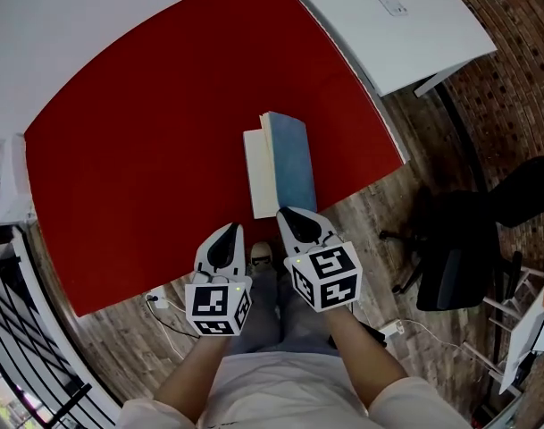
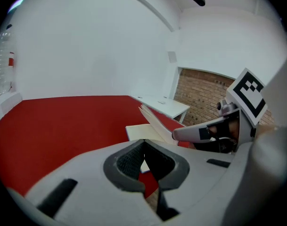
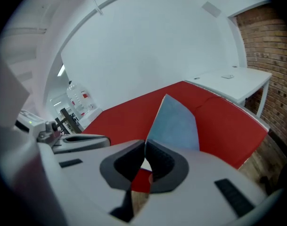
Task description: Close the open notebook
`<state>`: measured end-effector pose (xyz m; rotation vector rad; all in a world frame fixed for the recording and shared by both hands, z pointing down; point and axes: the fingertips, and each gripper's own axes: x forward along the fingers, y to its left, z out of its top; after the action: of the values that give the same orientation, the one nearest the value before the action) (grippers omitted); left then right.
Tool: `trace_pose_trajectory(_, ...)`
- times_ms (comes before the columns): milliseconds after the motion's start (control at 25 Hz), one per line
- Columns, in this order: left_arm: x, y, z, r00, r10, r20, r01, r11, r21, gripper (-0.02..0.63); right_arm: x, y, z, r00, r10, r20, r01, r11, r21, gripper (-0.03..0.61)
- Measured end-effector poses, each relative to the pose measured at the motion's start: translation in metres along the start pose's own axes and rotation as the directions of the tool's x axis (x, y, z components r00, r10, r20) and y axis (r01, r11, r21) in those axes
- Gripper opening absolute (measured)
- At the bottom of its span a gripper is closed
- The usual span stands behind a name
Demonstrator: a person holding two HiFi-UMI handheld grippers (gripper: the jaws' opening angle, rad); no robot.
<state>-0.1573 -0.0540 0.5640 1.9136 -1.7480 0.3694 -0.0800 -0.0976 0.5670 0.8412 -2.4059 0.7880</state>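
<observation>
Notebook (image 1: 289, 164) lies lengthwise, pointing away from person

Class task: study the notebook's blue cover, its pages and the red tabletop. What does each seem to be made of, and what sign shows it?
The blue cover: probably stiff card, matt; it stands raised without bending.
The pages: paper, cream-white; thin leaves fan apart at the edge.
The red tabletop: smooth, even, low-gloss, perhaps laminate or a mat; the look leaves it open.
</observation>
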Motion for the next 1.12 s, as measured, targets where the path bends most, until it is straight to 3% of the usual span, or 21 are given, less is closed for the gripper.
trace_pose_trajectory(280, -0.007, 0.026, -0.007, 0.999, 0.037, -0.004, -0.037, 0.999, -0.015, 0.006, 0.044, 0.019, -0.028, 0.997, -0.029, -0.065, 0.025, 0.998, -0.058, 0.019)
trace_pose_trajectory(720, -0.01, 0.047, -0.022, 0.998, 0.056, -0.029, -0.057, 0.998, -0.036, 0.006, 0.089, 0.014, -0.071, 0.982, -0.064, -0.178, 0.053, 0.996, -0.067, 0.02)
trace_pose_trajectory(920, -0.008, 0.054, -0.028, 0.998, 0.054, -0.039, -0.055, 0.998, -0.044, 0.006, 0.096, 0.014, -0.077, 0.979, -0.088, -0.183, 0.073, 0.994, -0.086, 0.02)
trace_pose_trajectory(1120, -0.006, 0.055, -0.029, 0.998, 0.044, -0.042, -0.046, 0.998, -0.046, 0.006, 0.096, 0.021, -0.074, 0.987, -0.096, -0.13, 0.083, 0.991, -0.103, 0.021)
